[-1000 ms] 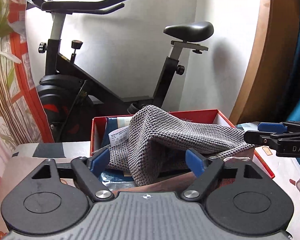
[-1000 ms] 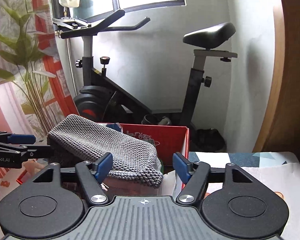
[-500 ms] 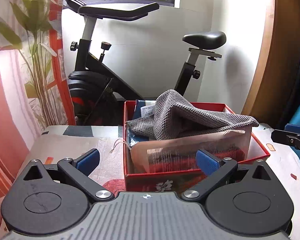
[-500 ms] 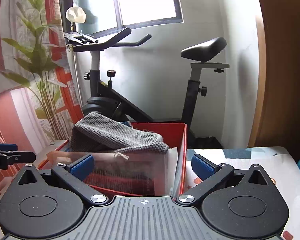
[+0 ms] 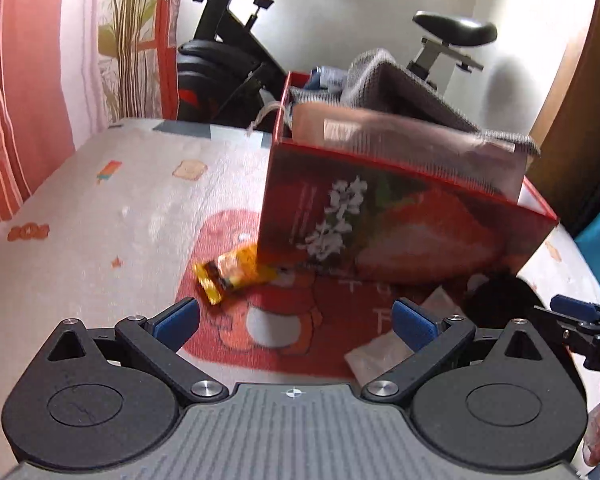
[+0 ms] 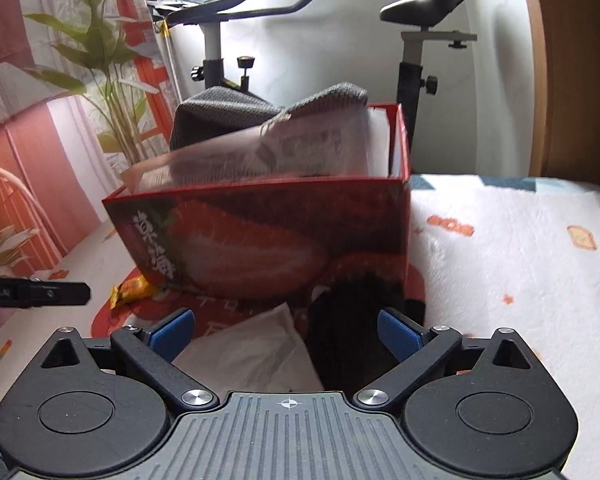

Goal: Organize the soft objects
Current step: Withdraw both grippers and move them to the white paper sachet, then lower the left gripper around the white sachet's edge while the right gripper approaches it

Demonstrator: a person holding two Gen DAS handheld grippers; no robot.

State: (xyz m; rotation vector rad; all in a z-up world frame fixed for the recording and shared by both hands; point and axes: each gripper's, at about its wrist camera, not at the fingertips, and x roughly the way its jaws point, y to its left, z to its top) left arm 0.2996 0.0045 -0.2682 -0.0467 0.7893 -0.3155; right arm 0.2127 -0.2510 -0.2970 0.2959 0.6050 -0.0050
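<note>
A red box (image 5: 404, 224) (image 6: 259, 236) with a strawberry print stands on the patterned blanket. A grey knitted cloth (image 5: 412, 88) (image 6: 227, 108) and a clear plastic packet (image 5: 400, 140) (image 6: 259, 152) stick out of its top. In front of the box lie a black fuzzy item (image 6: 348, 344) (image 5: 496, 300), a white packet (image 6: 251, 352) (image 5: 384, 352) and a yellow snack wrapper (image 5: 231, 272) (image 6: 133, 288). My left gripper (image 5: 295, 322) is open and empty, low in front of the box. My right gripper (image 6: 285, 330) is open and empty, just above the black item and the white packet.
An exercise bike (image 6: 235, 40) (image 5: 235, 48) stands behind the box against the white wall. A plant-print curtain (image 6: 91, 60) hangs at the left. A wooden panel (image 6: 576, 68) rises at the right. The blanket (image 5: 99, 208) spreads left of the box.
Both grippers have pulled back and tilted down from the box top, jaws wider than a second ago. The grey cloth now rests in the box, and the items in front have come into view.
</note>
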